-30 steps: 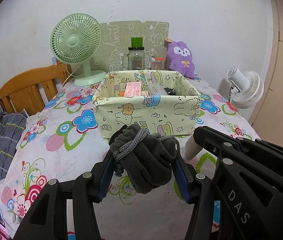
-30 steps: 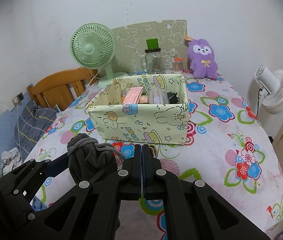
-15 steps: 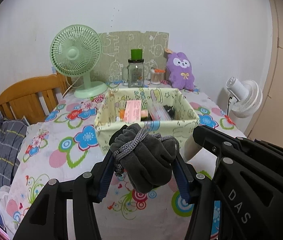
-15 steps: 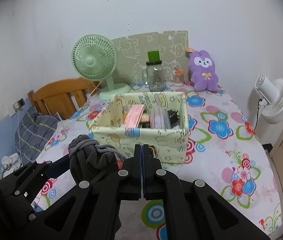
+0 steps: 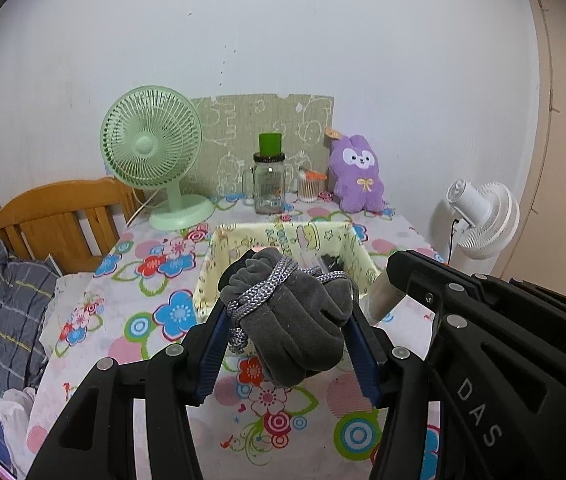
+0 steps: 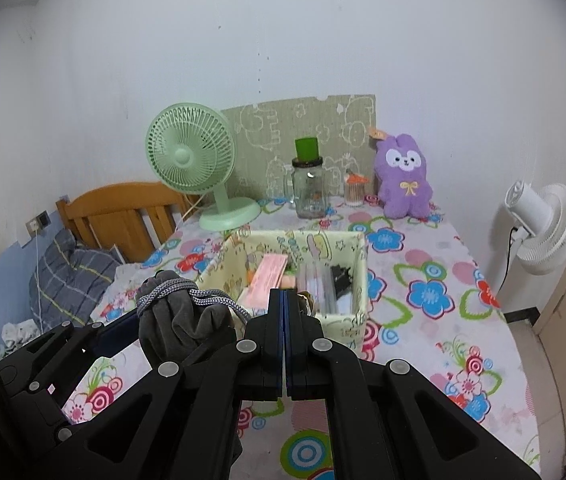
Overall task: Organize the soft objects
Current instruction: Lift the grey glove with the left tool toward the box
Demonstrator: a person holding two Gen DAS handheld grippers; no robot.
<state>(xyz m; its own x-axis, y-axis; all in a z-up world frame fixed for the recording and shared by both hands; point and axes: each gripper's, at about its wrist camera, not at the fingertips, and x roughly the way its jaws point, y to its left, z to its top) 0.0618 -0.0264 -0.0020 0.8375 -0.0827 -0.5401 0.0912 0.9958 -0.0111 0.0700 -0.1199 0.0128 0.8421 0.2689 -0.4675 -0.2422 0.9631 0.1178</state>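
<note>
Left gripper: jaws clamped on grey pouch tied with grey cord, held above the tabletop just in front of fabric bin. Right gripper: jaws fully closed, empty, at pouch's 3 o'clock. Purple plush at bin's 1 o'clock.

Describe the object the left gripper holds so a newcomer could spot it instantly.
Start at the floral-clothed table and the cartoon-print fabric bin. Just before the bin, the left gripper pinches a grey fleece pouch. Its grey braided cord sets it apart.
</note>
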